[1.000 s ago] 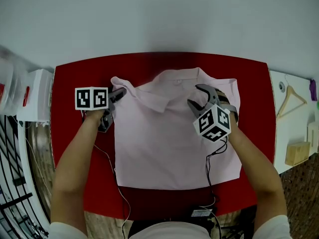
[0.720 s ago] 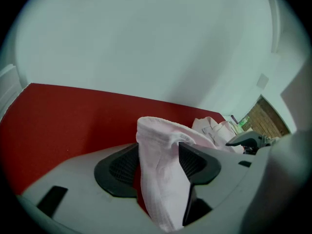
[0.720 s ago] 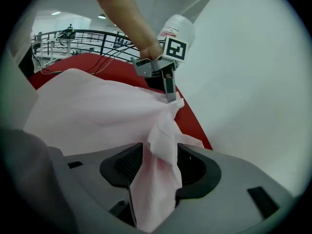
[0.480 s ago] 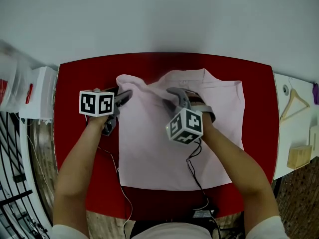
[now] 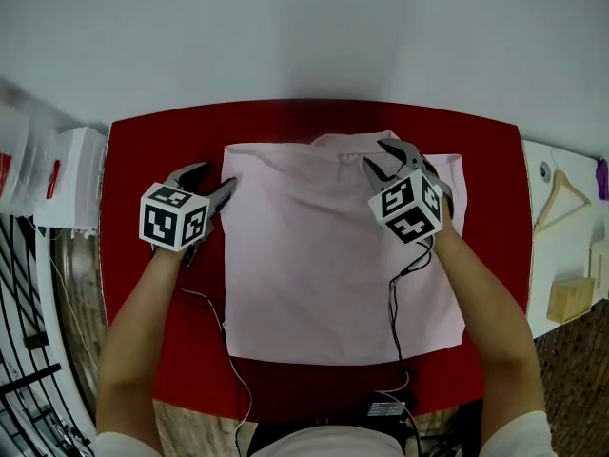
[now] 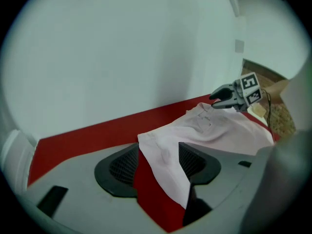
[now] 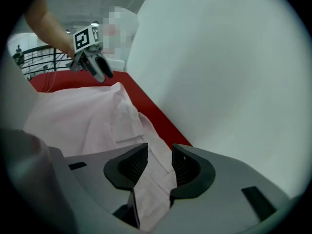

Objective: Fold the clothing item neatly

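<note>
While the right gripper point(image 5: 379, 155), its jaws just closing, is pinching the pale pink fabric shirt point(image 5: 324, 255) on the red table point(image 5: 152, 141), the left gripper point(image 5: 217, 174) is gaping loose over its corner, so pulling is risking a lopsided fold.

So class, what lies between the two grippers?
In the head view, the pink shirt spans from the left gripper to the right gripper, whose jaws have just been closing on it.

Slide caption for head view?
Right gripper has just closed on the shirt on the red table; left gripper open beside it.
</note>
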### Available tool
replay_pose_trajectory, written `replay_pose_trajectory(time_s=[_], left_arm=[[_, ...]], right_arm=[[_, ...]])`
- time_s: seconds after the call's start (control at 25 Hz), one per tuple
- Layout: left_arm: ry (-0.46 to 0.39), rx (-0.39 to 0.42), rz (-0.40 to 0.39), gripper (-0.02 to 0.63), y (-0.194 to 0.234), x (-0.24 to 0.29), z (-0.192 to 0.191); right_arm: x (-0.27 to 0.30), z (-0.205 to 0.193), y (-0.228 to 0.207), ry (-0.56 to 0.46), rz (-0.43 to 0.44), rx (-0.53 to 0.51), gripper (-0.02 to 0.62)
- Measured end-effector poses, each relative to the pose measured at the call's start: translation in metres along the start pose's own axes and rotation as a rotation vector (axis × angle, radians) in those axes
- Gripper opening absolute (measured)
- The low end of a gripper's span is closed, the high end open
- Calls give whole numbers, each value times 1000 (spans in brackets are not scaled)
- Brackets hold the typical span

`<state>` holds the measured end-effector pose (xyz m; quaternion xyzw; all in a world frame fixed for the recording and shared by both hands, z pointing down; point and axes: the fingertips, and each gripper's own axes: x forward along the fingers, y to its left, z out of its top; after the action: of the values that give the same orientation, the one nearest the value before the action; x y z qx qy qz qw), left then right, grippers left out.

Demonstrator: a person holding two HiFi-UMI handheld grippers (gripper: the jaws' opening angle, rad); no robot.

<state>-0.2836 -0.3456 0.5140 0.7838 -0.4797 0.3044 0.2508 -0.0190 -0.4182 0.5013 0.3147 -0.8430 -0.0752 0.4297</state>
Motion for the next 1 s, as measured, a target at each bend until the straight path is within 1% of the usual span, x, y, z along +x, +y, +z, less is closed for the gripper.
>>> replay_pose_trajectory(time_s=[0.08,0.2,0.24,0.32,0.4,0.52,0.6,0.64,0.68,0.76,0.8,0.88,1.0], left_arm=[[-31,105,8,256,-5,-5,8],[-63,291,-28,256,-31,-2,22],[-66,341,-45,256,-40,2,27],[-56,397,-82,256,-56,14,32],[-14,415,-113,256,-65,29,30],[91,438,-139,255,-72,53,17],[159,467,-137,250,-75,65,7],[185,480,-136,217,-75,69,3],[203,487,-135,164,-77,72,0],[204,491,-128,80,-79,71,1],[191,492,-121,59,-79,70,3],[155,487,-104,53,-79,66,11],[83,442,-82,54,-76,55,23]], right_arm=[[-9,-21,2,33,70,-48,158],[-16,-56,7,107,162,-87,159],[-17,-66,8,134,179,-88,160],[-14,-80,7,174,191,-76,158],[-9,-90,3,202,185,-42,160],[-3,-101,2,242,197,46,154],[-3,-103,7,267,229,103,102],[-4,-103,8,276,239,105,64],[-6,-102,9,278,242,90,37],[-8,-97,6,261,232,52,29],[-10,-94,4,249,223,45,26],[-14,-88,-2,221,201,47,25],[-20,-80,-12,173,164,65,25]])
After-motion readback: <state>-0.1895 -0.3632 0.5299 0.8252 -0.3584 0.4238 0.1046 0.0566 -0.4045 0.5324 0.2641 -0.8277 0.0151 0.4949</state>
